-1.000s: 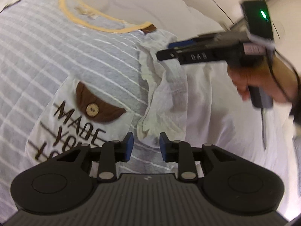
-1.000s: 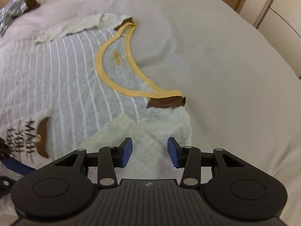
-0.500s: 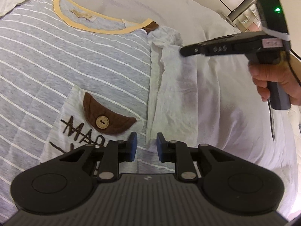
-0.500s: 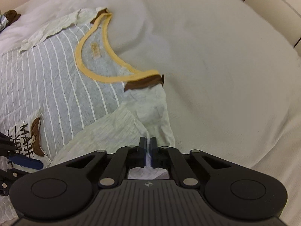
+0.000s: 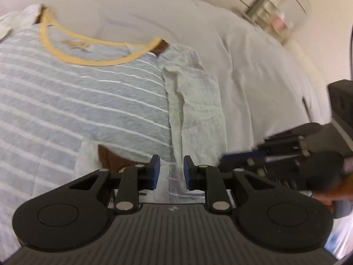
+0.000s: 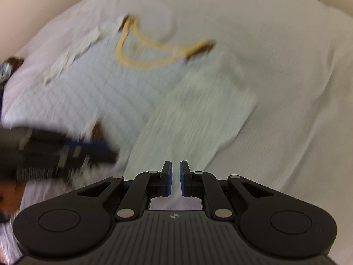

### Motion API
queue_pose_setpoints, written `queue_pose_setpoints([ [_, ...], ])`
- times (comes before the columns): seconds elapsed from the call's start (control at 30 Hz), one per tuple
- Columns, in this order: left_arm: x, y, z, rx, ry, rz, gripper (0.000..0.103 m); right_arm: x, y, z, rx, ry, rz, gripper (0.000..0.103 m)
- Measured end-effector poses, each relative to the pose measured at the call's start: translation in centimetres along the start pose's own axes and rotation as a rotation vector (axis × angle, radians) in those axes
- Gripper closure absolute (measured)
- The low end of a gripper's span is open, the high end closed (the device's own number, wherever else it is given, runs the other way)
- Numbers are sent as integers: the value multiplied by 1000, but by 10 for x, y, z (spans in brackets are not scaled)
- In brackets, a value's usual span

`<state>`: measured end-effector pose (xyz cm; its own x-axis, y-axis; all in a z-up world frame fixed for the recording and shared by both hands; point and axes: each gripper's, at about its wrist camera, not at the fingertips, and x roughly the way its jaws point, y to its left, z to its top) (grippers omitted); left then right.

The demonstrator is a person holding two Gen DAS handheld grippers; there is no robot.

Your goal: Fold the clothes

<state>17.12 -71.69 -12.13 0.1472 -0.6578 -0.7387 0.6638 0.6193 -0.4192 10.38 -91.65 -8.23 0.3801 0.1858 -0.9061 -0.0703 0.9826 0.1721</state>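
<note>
Early stage. The shirt (image 5: 83, 101) lay flat, face up, on the bed (image 5: 253, 66), yellow collar (image 5: 92, 60) at the far end. The only fold showing was the pale sleeve (image 5: 198, 101), laid flat beside the striped body, just right of the collar's brown tab. The other sleeve (image 6: 72, 55) on the far side of the collar looked unfolded, and the body had no fold yet. My read: most of the job was left.

Tongs:
- left gripper (image 5: 169, 172): blue pads a little apart, nothing pressed between them, poised over the sleeve seam near the chest pocket (image 5: 92, 154).
- right gripper (image 6: 174, 180): narrow gap, jaws opening, no cloth pinched as far as the blur allows. It hung over the near end of the sleeve.

Versus a second ago:
- the sleeve was crumpled then and lay smoothed into a strip now.
- the right gripper went from wide open to nearly closed at the half second and was parting again.
- in the left view it moved from up near the collar to low, beside the left gripper.
- the left gripper's gap narrowed slightly.
</note>
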Motion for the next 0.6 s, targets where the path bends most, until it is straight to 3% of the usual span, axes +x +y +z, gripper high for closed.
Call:
queue_pose_setpoints([
  [0.13,10,-1,10,78,10,9,86,-2,12,-23,-13,31,-59,91],
  [0.23,9,-1,19,103,-13,-4,86,-15,14,-35,85,13,-73,90],
  [0.33,9,-2,25,129,-24,-30,85,-23,26,-44,135,-23,-30,88],
  [0.47,19,-8,27,194,19,-19,85,-13,45,-50,152,-45,38,89],
  [0.53,15,-14,24,245,27,3,86,-3,47,-54,165,-21,26,88],
  [0.6,2,-32,14,387,17,17,85,0,47,-58,179,3,-1,88],
])
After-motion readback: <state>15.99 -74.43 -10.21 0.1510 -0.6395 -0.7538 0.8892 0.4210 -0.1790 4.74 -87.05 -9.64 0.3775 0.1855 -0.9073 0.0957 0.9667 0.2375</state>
